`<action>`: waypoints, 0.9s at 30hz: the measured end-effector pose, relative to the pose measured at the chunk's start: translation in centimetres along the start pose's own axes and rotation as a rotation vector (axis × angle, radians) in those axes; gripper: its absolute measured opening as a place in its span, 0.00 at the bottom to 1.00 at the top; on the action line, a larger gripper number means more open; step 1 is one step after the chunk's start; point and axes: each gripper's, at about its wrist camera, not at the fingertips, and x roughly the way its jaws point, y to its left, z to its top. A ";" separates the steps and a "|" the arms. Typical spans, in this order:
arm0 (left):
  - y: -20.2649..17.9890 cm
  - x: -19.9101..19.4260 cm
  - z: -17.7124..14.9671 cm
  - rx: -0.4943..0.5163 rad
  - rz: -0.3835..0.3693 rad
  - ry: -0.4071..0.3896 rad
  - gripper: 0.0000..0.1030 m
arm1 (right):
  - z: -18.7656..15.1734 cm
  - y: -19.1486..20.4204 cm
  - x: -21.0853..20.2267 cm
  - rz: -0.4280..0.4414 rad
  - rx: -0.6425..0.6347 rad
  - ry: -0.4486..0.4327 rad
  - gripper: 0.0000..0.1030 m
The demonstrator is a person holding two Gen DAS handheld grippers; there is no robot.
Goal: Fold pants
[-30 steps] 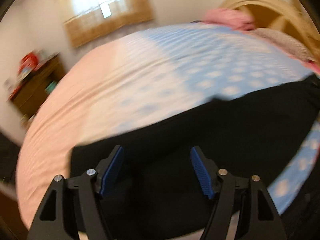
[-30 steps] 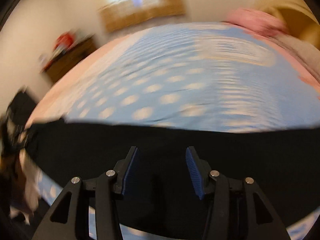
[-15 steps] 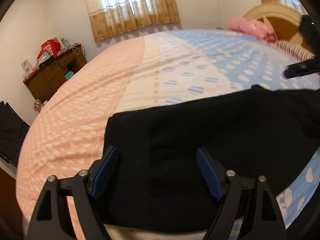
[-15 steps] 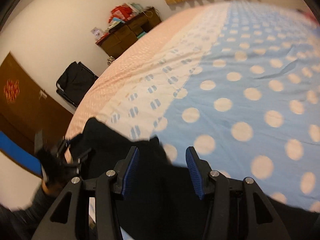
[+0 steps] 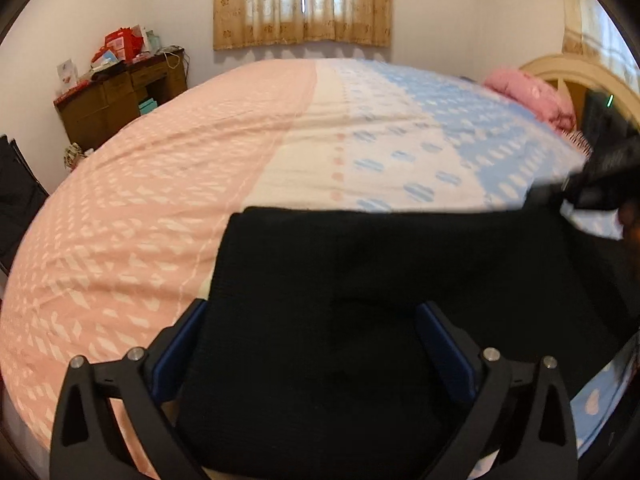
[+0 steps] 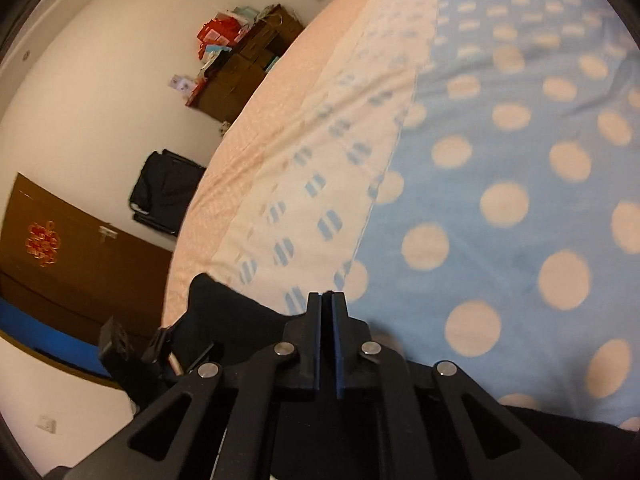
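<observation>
Left claw [image 5: 312, 344] wide apart, jaws just been opening, black pants [image 5: 392, 280] lying between pads, neither pad pressing; right claw [image 6: 327, 300] jaws just been closing, now pinched on far edge of pants [image 6: 240, 316], sliver of black cloth showing at tips; pants spread flat on bed [image 5: 280, 140] near its front edge, over pink, cream and blue spotted cover; right claw [image 5: 592, 188] seen at pants' far right corner; wooden dresser [image 5: 120, 96] by wall; curtained window [image 5: 302, 0] behind.
</observation>
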 end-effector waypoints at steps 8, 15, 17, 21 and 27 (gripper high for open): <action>-0.3 0.1 -0.2 0.013 0.030 0.009 1.00 | -0.9 -0.8 1.2 -0.063 -0.053 0.029 0.08; 1.6 -1.2 -0.4 -0.030 0.097 -0.010 1.00 | -4.4 1.0 -5.4 -0.104 -0.181 -0.072 0.33; 2.2 -1.1 -0.4 -0.064 0.078 -0.003 1.00 | -6.2 2.1 -5.1 -0.073 -0.237 -0.031 0.33; 2.1 -0.7 -0.3 -0.038 0.100 0.006 1.00 | -10.8 3.6 -2.8 -0.050 -0.348 0.101 0.33; 2.2 -1.2 -0.2 -0.062 0.110 0.012 1.00 | -12.7 2.9 -3.0 -0.092 -0.317 0.078 0.33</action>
